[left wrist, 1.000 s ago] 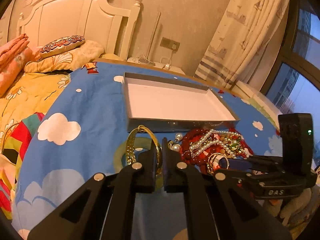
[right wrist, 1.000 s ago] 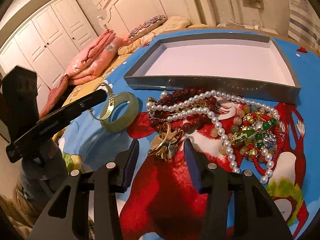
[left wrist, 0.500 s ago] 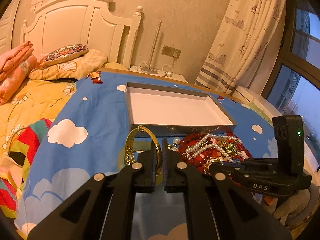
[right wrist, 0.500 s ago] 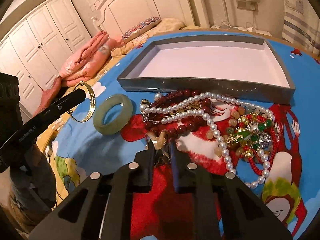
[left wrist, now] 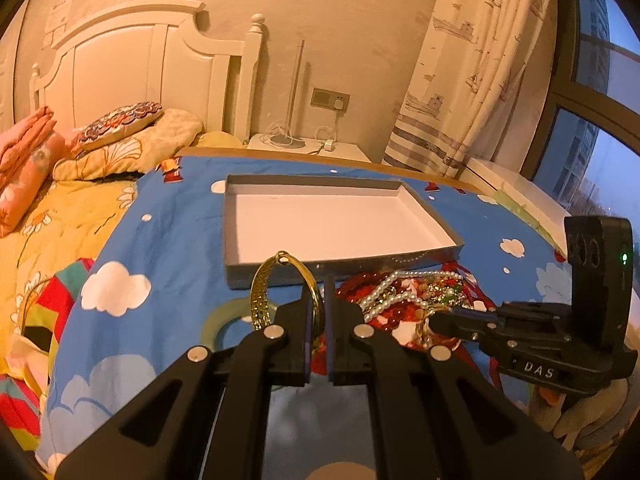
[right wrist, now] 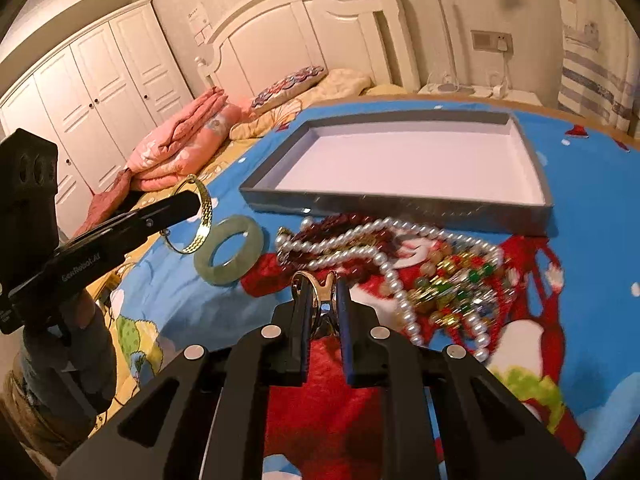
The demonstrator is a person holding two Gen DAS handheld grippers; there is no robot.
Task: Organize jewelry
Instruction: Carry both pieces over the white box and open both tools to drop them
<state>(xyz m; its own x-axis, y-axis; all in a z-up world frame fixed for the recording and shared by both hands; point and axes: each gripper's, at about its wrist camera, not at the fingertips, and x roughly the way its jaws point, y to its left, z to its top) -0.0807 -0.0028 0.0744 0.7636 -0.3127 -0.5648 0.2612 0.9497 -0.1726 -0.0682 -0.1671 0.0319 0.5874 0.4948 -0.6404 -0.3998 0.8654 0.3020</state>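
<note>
- The left gripper (left wrist: 318,316) pinches a thin gold mesh bangle (left wrist: 280,284) by its rim; being so thinly held, it could swivel or slip out.
- The right gripper (right wrist: 322,308) is clamped on a small gold clasp-like piece (right wrist: 316,286) above the tangled pile of pearl and bead strands (right wrist: 400,256), which might snag it.
- Both items hang short of the shallow grey cardboard tray (right wrist: 400,202), which lies empty on a blue cloud-print cloth (left wrist: 168,240); a pale green jade bangle (right wrist: 228,250) lies beside the pile.
- It is a bedroom, with a white headboard (left wrist: 140,60).

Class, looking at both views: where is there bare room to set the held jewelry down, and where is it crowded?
Free: the whole white floor of the grey tray, and blue cloth left of it. Crowded: the bead pile along the tray's near wall, beside the jade bangle.
</note>
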